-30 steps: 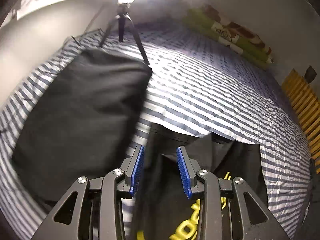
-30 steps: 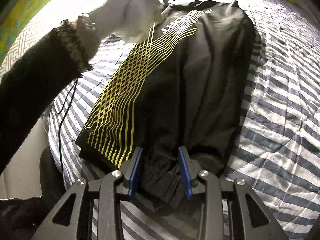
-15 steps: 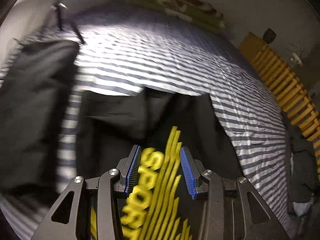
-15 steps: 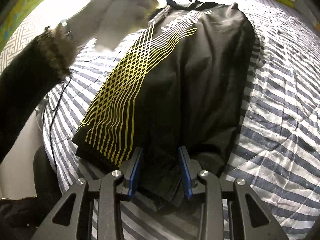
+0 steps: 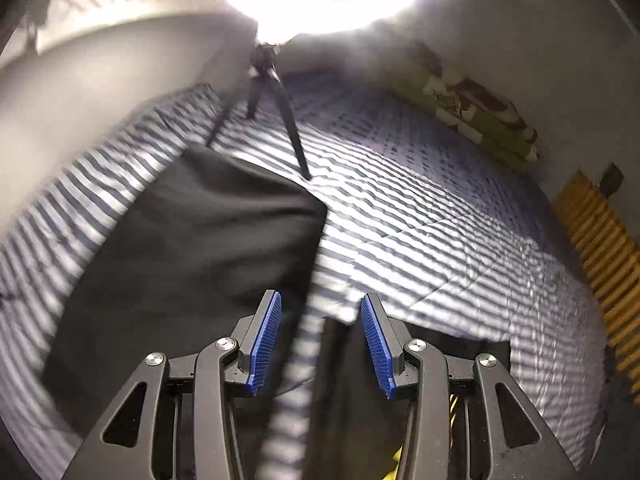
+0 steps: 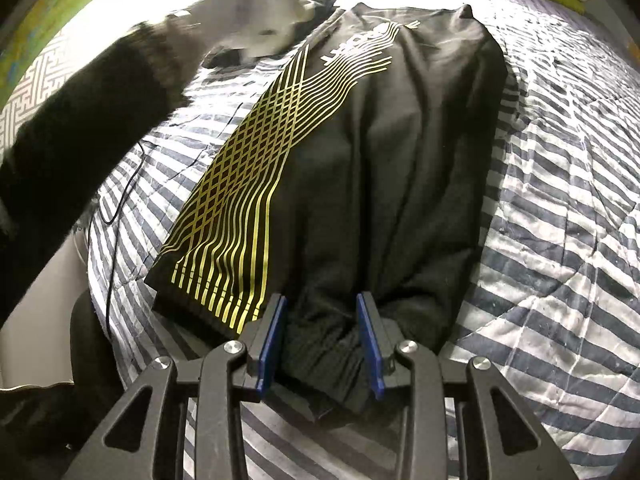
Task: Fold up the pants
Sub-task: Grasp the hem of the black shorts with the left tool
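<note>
Pants [image 6: 360,168] flat on striped bedspread [image 6: 560,208], doubled lengthwise. Right gripper [image 6: 320,336] jaws apart, straddling hem bunch, likely pinning it. Left gripper [image 5: 320,340] spread, empty, above waist end, positioning for fold.

Open left tool [image 5: 321,344] above striped bedspread [image 5: 440,240], dark folded garment [image 5: 180,260] beside.

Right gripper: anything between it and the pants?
Nothing visible. The right gripper is open, with the bunched end of the black pants already lying between its fingers on the striped bedding.
</note>
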Motion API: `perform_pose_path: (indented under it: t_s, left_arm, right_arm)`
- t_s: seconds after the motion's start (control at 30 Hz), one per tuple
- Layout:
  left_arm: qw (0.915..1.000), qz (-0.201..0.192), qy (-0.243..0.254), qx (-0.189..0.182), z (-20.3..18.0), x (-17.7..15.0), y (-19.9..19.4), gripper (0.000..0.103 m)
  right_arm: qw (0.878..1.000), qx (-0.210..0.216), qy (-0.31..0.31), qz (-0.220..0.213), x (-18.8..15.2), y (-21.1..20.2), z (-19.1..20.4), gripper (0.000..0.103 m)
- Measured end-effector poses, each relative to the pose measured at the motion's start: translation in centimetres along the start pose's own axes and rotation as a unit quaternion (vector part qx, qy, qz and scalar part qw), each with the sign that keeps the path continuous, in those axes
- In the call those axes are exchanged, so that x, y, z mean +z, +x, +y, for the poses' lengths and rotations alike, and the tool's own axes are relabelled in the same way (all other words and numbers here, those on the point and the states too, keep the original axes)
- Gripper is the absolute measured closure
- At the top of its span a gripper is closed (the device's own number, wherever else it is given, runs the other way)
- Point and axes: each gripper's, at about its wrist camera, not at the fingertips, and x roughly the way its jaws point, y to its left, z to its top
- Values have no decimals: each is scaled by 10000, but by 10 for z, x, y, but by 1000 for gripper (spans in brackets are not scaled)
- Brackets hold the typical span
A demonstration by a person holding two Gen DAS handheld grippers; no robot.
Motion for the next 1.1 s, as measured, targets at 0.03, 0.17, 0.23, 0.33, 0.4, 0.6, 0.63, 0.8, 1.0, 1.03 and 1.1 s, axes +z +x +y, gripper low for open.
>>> perform_pose_path:
  t_s: [0.03,0.17,0.23,0.33,0.4,0.6,0.63,0.8,1.0,1.03,1.1]
  left_arm:
    - [10000,42,25,11,7,-1,-10,58]
    - [9986,393,147,-333,39,-28,-67,57]
    - [9963,603,337,-516,55,-53,-107,52]
    - [9902,1033,493,-798,75,-108,-161,43]
    - [9847,1334,533,-982,80,-142,-184,43]
    - [9662,2165,557,-1281,79,-262,-220,43]
    - [9666,2172,636,-1202,75,-276,-223,43]
    - [9684,2240,467,-994,71,-310,-222,43]
    - [9683,2274,263,-1003,73,-312,-222,50]
    - [9671,2310,188,-1044,74,-308,-222,54]
    - [9634,2435,13,-1123,77,-305,-216,72]
  right_arm:
    - [10000,-3,5,13,0,0,0,71]
    - [9999,24,68,96,3,-2,-3,71]
    - [9996,123,165,172,4,-9,-6,70]
    - [9996,118,266,59,-3,-28,-9,69]
    - [9996,31,286,-9,-11,-41,-11,69]
    - [9999,-94,82,55,-34,-56,-6,59]
    - [9998,-170,115,46,-39,-58,-7,59]
    - [9988,-472,151,10,-53,-58,-14,59]
    - [9984,-559,-77,-67,-38,-51,-3,59]
    - [9981,-580,-172,-65,-35,-49,2,59]
    - [9970,-698,-329,-40,-30,-44,9,59]
